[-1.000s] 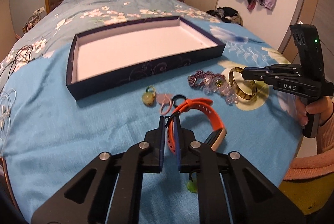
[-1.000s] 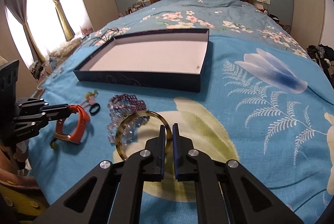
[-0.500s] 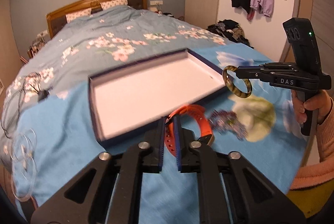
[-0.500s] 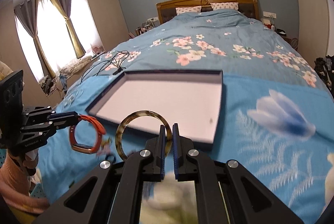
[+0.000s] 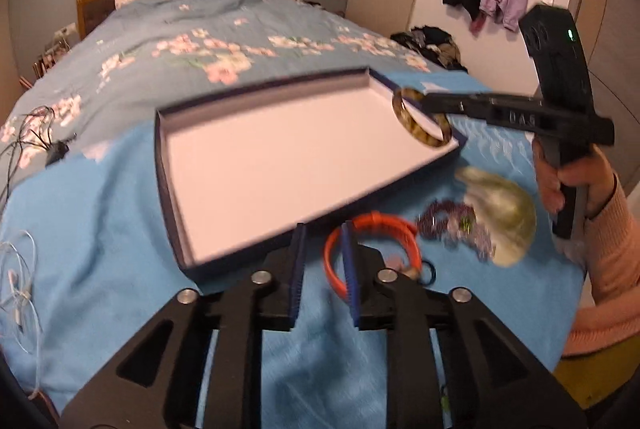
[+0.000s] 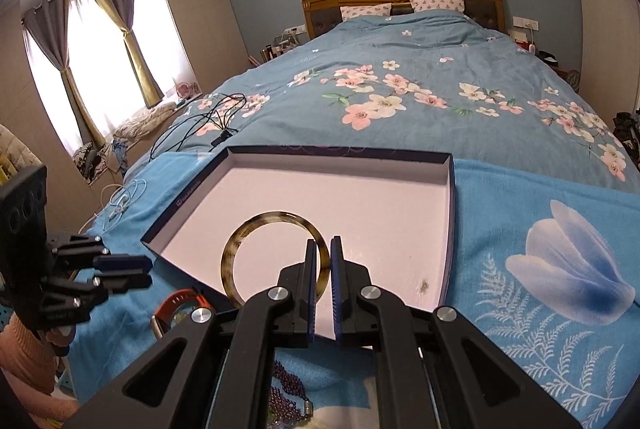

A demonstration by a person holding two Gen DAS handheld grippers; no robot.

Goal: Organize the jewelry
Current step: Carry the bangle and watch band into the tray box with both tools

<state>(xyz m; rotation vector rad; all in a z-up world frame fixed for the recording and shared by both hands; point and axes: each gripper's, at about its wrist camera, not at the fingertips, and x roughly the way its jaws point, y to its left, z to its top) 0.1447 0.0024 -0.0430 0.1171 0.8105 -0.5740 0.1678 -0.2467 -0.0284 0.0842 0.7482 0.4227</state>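
My right tongs [image 6: 323, 261] pinch the tortoiseshell bangle [image 6: 275, 255] by its rim. The ring stands tilted over the near right corner of the shallow navy box [image 6: 451, 213], its open face toward my camera; mottled amber and brown, glossy. My left tongs [image 5: 323, 261] stand spread, holding nothing. The orange watch band [image 5: 372, 249] lies on the blue bedspread [image 5: 100, 229] just before the box's near wall, curled in a loop, beside purple beads [image 5: 448, 225].
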